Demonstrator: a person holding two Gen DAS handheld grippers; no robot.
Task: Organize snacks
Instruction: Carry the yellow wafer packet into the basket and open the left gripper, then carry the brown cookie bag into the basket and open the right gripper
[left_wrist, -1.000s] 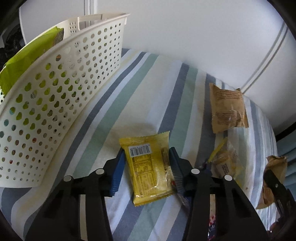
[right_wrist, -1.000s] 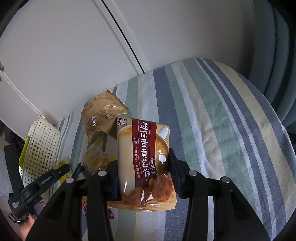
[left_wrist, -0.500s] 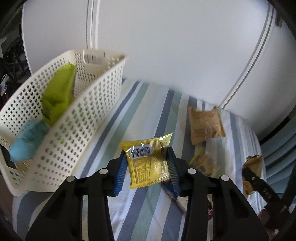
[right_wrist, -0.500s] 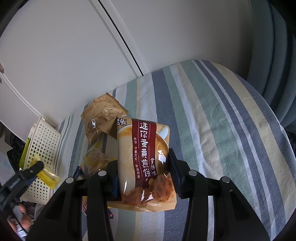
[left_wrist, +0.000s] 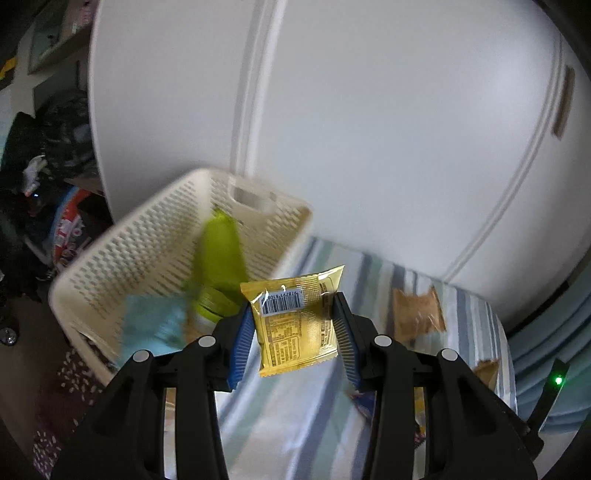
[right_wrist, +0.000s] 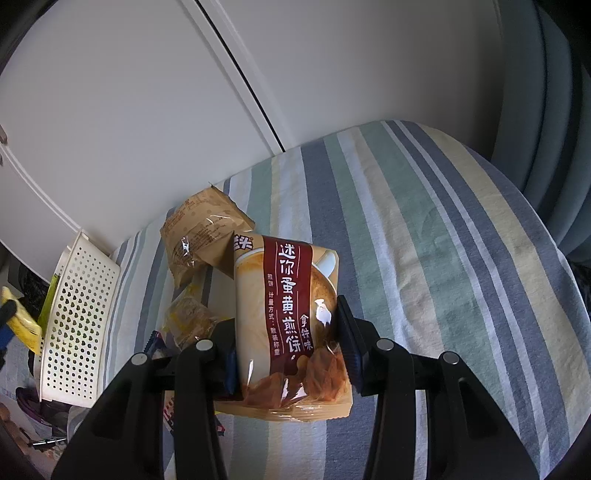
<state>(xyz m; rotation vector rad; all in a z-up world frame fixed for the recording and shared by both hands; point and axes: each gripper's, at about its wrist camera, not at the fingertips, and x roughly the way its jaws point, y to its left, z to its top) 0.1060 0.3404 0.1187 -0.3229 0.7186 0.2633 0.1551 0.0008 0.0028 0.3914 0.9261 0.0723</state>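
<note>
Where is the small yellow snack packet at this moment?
In the left wrist view, the yellow packet is held in the left gripper, lifted off the striped cloth, near the white basket.

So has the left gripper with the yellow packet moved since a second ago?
Yes. The left gripper, shut on the yellow packet, has lifted off the striped cloth and swung toward the white basket.
</note>
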